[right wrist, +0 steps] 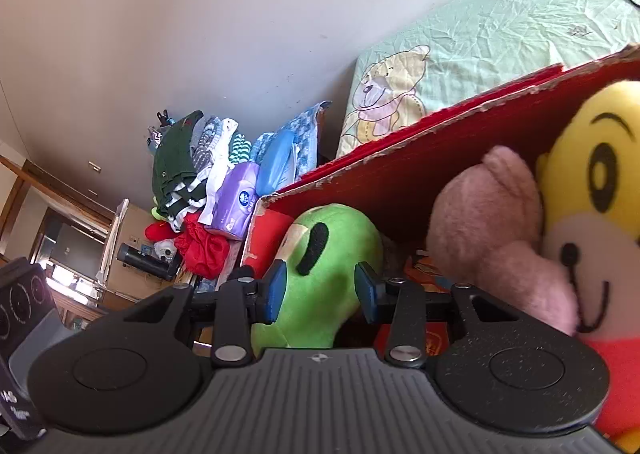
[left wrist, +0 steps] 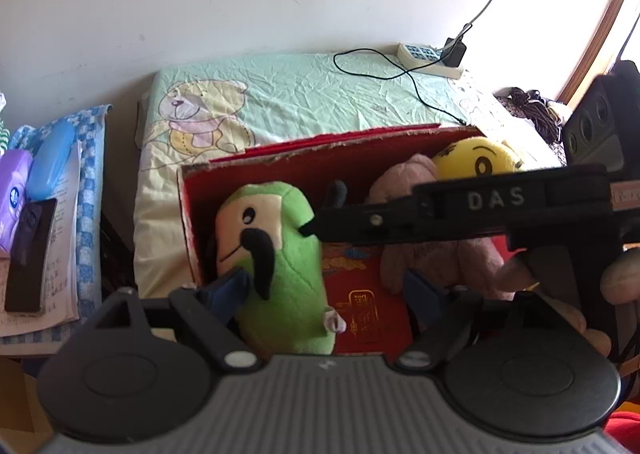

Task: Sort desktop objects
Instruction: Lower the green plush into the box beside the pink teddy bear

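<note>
So the right tongs (right wrist: 320,290) sit low in the centre of the right wrist view, blue pads spread partly open with the green plush toy with a cream face and black felt moustache (right wrist: 320,274) bulging up between them. The pads look to be just beside the fabric, maybe brushing it, but I wouldn't call it a firm squeeze, so I'd say nothing is properly gripped yet. The left tongs (left wrist: 332,290), lower centre of the left wrist view, are spread wide. The left pad is touching or nearly touching the same green toy (left wrist: 276,266), and the right pad sits down by the pink plush animal (left wrist: 436,254), holding nothing. The green toy stands upright at the left end of the red cardboard box with frayed edges (left wrist: 192,221). The pink one is in the middle and a yellow plush character with a round face (right wrist: 592,193) is jammed in at the right. The box rests on a bed with a pale green sheet printed with a cartoon bear (left wrist: 320,93). Handling-wise I'd guess the toy is super light, squishy and a bit fuzzy, so not slippery and basically unbreakable, but it'll compress a lot before the pads bite. I'd pinch across the fat middle of the body, not the floppy moustache or the little tag, and close further than feels necessary.
</note>
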The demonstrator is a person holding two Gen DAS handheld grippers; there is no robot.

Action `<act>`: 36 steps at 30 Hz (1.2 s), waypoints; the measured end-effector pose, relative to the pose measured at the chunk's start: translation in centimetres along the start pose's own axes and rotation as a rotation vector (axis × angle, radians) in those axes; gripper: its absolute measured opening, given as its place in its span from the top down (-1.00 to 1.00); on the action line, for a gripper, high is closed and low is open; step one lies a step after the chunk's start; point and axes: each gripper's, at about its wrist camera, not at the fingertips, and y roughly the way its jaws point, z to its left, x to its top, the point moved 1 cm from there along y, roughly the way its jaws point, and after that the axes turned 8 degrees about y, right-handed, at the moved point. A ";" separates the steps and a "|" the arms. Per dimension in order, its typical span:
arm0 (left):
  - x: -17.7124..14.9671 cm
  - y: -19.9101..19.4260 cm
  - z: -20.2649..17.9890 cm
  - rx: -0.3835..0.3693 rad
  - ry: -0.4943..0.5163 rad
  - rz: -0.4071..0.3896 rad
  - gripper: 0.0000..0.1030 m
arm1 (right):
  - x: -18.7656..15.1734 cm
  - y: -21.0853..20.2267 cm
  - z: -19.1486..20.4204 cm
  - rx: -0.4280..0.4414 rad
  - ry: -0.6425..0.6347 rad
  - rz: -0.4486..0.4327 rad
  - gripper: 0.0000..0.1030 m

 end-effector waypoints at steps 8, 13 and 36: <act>-0.8 0.1 -0.4 -0.018 -0.015 0.009 -0.85 | -1.3 1.5 2.1 0.001 -0.126 0.074 0.23; -1.9 -0.4 -0.4 -0.019 -0.060 0.010 -0.88 | -2.2 1.5 2.9 0.002 -0.195 0.141 0.27; -4.0 -2.7 -1.7 -0.002 -0.108 -0.014 -0.87 | -3.0 -2.0 2.4 0.068 -0.152 0.097 0.17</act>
